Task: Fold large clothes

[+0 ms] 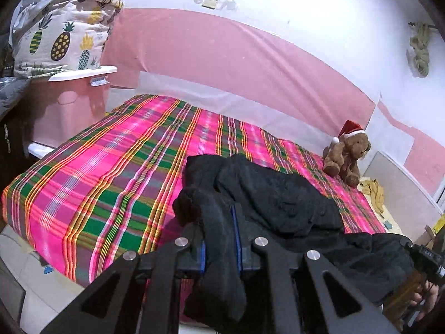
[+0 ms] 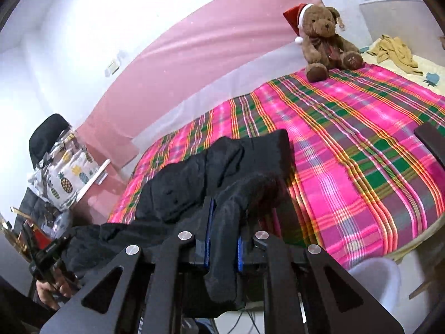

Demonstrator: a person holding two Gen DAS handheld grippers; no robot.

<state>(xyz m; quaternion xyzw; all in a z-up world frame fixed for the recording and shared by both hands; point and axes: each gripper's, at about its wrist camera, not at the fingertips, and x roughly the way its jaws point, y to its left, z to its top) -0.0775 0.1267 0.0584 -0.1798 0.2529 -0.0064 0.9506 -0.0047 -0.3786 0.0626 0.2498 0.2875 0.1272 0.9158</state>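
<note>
Holding a black garment (image 1: 278, 194) by one edge, both tools are closed tight on cloth above the near side of a bed spread with a pink, green and yellow plaid sheet (image 1: 111, 167). The left gripper (image 1: 219, 222) pinches a thick bunched fold between its blue-lined fingers, with a tail of fabric hanging down behind them. The right gripper (image 2: 225, 222) clamps another bunch of the same black garment (image 2: 194, 172) in the same way. The rest of it lies rumpled on the sheet, sagging between the two grips. Its type cannot be told. A brown teddy bear in a Santa hat (image 1: 346, 153) sits at the far edge, well apart. This looks like the spreading-out step, before any fold. The next move probably calls for drawing the two grips apart and laying the cloth flat.
</note>
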